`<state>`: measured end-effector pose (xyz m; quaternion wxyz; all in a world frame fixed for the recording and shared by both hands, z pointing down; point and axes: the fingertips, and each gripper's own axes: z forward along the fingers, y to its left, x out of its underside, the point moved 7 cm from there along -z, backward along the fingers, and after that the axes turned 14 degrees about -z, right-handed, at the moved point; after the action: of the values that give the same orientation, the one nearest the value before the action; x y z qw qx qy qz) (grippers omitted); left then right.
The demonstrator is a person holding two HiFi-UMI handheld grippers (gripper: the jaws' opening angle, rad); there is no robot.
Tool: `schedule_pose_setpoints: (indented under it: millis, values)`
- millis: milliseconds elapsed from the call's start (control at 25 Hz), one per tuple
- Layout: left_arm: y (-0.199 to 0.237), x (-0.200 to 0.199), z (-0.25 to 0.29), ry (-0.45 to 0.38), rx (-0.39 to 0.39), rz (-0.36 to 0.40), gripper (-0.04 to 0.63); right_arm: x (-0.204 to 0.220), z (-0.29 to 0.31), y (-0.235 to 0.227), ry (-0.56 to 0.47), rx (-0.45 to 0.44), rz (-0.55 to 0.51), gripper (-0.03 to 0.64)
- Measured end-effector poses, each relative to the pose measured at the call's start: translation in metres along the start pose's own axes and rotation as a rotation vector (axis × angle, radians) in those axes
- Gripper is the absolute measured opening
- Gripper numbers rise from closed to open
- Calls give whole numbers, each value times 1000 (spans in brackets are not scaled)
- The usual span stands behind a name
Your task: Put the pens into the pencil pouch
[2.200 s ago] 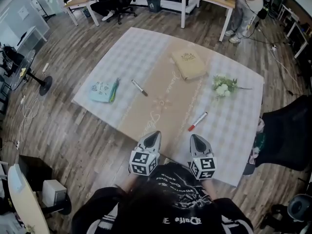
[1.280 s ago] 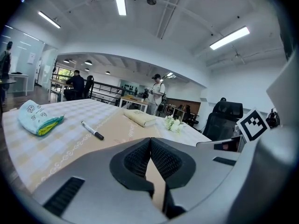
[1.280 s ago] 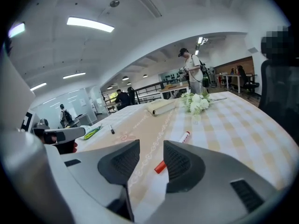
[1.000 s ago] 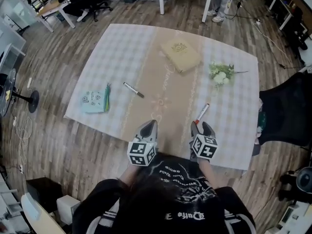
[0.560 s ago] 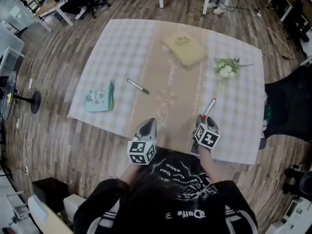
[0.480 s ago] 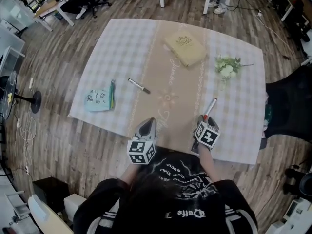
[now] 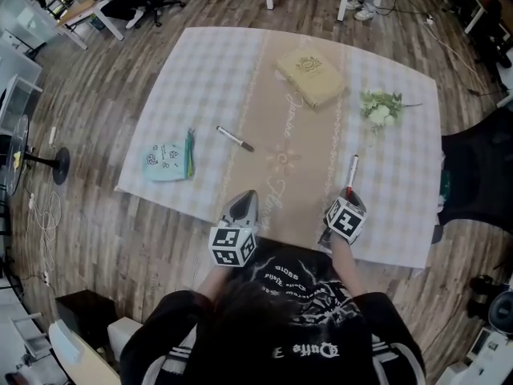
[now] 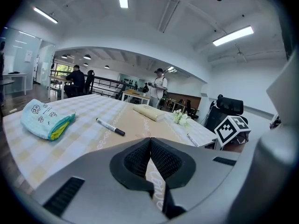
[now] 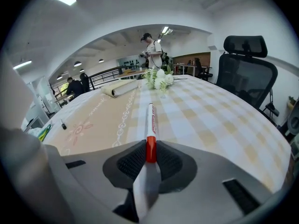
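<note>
At the near right side of the table, the red-capped pen (image 9: pixel 150 118) lies on the checked cloth (image 9: pixel 215 120). Its long axis runs straight ahead of your right gripper (image 9: pixel 149 154). The red cap is between the jaws, and the white barrel points away from you, toward the flowers (image 9: pixel 158 80). These jaws have just been closing, and the pads now press the cap from both sides. You therefore hold the pen by its near end and not by the middle, so I think the barrel may swing when you lift.

The pencil pouch (image 7: pixel 167 160) is well apart, near the left edge of the cloth, so the carry goes across to your left. The black pen (image 7: pixel 235 139) lies slanted between them, nearer to your left gripper (image 7: pixel 245 201). The jaws of that gripper are together with nothing in them.
</note>
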<state>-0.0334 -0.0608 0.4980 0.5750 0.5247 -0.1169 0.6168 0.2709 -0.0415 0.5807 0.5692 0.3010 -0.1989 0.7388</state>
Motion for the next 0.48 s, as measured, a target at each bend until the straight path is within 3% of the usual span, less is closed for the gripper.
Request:
schedule_pose_setpoints:
  millis: [480]
  values:
    - [16, -3, -1, 5, 11, -1, 20, -1, -4, 1, -25, -7, -5, 71]
